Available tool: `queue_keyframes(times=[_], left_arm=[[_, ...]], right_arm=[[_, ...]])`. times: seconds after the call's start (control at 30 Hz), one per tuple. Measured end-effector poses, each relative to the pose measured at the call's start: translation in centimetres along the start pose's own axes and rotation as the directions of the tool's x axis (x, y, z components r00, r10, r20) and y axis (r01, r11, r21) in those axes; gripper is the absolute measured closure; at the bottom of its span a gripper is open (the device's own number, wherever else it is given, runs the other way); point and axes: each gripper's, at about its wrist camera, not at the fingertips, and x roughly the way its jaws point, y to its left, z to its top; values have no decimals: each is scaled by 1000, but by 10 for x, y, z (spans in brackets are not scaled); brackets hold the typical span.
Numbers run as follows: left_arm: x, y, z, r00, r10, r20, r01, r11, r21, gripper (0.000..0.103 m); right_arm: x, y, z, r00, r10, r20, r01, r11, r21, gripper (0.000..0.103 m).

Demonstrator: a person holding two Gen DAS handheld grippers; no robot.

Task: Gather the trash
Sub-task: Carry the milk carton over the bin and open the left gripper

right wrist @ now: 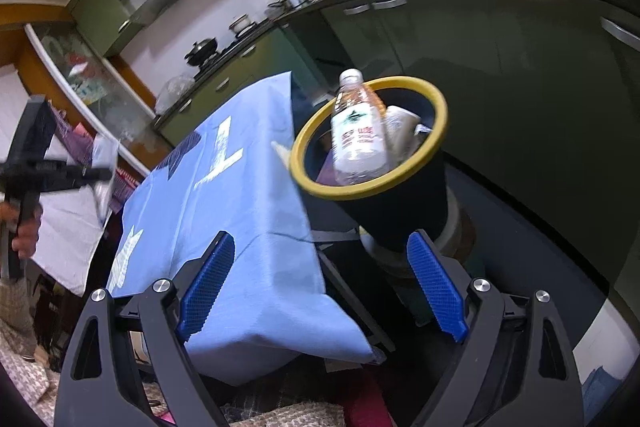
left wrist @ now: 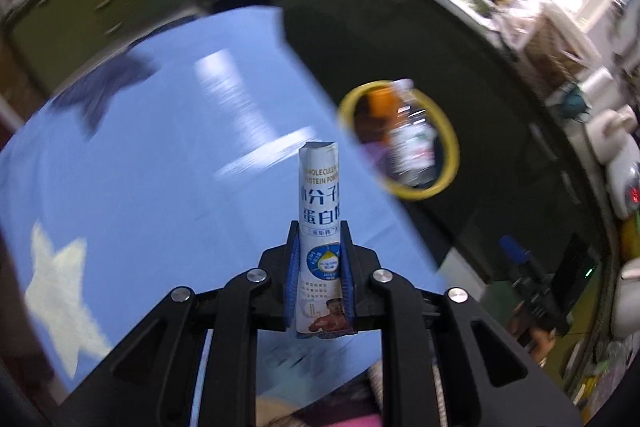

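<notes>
Left claw [left wrist: 319, 263] pinched a white sachet [left wrist: 319, 211] reading "PROTEIN" over the blue-clothed surface [left wrist: 160, 167], while the right claw [right wrist: 320, 291] gaped wide and empty near the yellow-rimmed bin [right wrist: 400, 203] holding a red-lettered bottle [right wrist: 358, 131].

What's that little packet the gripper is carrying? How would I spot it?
Start at the table under the blue cloth. Above it the left gripper pinches a slim white sachet, standing upright between its blue pads. Blue printed characters set it apart from the clear bottle in the yellow-rimmed bin.
</notes>
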Motion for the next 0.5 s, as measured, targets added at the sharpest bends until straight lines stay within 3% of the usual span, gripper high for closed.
queue_keyframes(times=[0.17, 0.27, 0.5], left_arm=[[59, -62, 53, 995, -88, -39, 91, 993, 72, 85], [103, -91, 73, 992, -104, -70, 110, 990, 86, 85], [177, -107, 95, 994, -65, -87, 67, 997, 29, 85]], right_arm=[[-7, -15, -4, 1000, -2, 10, 2, 999, 39, 16], [-10, -22, -6, 1000, 6, 14, -6, 999, 54, 16], [-5, -42, -7, 999, 33, 11, -34, 995, 95, 16]])
